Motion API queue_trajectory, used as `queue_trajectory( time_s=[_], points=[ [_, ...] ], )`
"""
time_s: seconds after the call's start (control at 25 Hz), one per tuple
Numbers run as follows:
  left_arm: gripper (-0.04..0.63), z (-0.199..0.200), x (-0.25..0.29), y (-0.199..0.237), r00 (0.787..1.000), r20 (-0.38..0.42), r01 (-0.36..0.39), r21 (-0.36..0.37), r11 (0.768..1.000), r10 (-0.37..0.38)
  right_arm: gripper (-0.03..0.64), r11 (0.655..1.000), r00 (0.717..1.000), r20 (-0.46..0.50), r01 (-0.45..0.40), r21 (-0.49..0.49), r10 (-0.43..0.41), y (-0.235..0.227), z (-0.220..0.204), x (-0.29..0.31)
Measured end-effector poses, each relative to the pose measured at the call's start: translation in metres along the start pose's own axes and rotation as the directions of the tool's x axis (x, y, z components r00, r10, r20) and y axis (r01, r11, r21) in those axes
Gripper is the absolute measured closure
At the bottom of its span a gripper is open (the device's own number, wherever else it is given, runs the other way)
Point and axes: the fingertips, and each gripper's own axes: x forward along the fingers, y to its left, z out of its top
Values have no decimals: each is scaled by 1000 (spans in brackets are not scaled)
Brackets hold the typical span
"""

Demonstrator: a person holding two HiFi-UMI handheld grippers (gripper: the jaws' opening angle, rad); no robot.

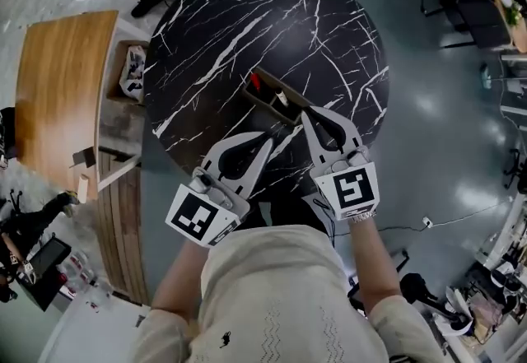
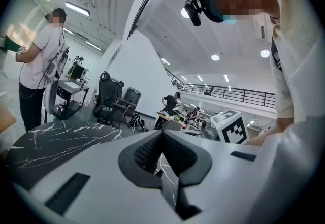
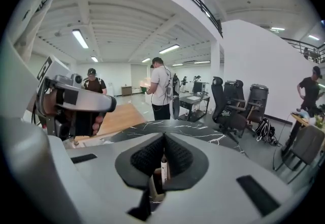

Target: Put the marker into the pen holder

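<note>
Marble, black with white veins, lies under both my tools: the round table fills the middle of the head view. I hold the right gripper out over it, its tips at the near end of the brown pen holder, which lies slantwise near the table's middle. I cannot tell whether they touch it.

In the right gripper view my fingers are narrow, with the tips meeting in a point and only the ribbed hollow behind them open. Through that hollow I see the marker, white with a dark top, standing upright with its lower end down in the holder. The pads on either side stand clear of it, so I grip nothing there. Something red shows at the holder's far end; I cannot make out what it is.

My left gripper sits just beside the right one, its tips near the holder's near side. In the left gripper view its fingers are drawn together too, with a sliver of veined tabletop showing through the hollow, and it holds nothing.

A wooden table stands to my left beside the round one. A person in a white shirt stands beyond the marble's far edge.
</note>
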Motion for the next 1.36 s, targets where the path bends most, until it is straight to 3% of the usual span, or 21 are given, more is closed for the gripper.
queue_trajectory(
  time_s=[0.24,0.48,1.16,1.36],
  points=[
    [588,1,-10,-24,1000,-8,22,30,999,-22,600,998,999,-2,42,43,-42,-5,12,-36],
    [588,10,-29,-23,999,29,-33,13,999,33,600,998,998,19,57,39,-58,-4,26,-68],
    [588,25,-46,-35,997,56,-57,57,997,53,600,998,997,80,10,55,-15,31,54,-94],
    [588,32,-53,-35,995,75,-70,40,997,66,600,998,997,75,-2,57,-2,36,57,-94]
  ],
)
